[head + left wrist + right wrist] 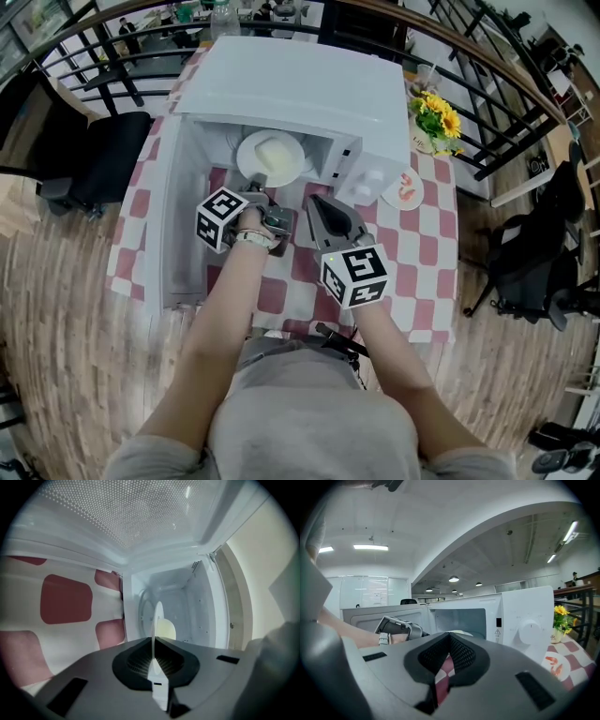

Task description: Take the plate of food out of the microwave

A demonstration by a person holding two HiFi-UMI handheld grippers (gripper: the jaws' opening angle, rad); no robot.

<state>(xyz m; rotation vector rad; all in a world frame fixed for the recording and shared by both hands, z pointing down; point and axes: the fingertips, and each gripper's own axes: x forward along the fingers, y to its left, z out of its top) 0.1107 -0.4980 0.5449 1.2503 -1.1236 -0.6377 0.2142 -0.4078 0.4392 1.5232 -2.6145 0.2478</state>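
Head view: plate of food [270, 157] is sitting inside the open microwave [309, 84], upper centre, with the left gripper [265, 199] clamping its near rim. Such a thin one-sided hold is risking a tilt and spill. Right gripper [321, 208] is hovering nearby, jaws together, empty.

Glossy white plate [247, 161], smooth painted microwave [300, 84], checked cloth tablecloth [412, 255], wood-plank floor [66, 309].

The left gripper [263, 191] and right gripper [314, 201] are grey with black ribbed jaws, each bearing a black-and-white marker cube [222, 218]. Grey shirt [309, 417], pale wristband [253, 238].
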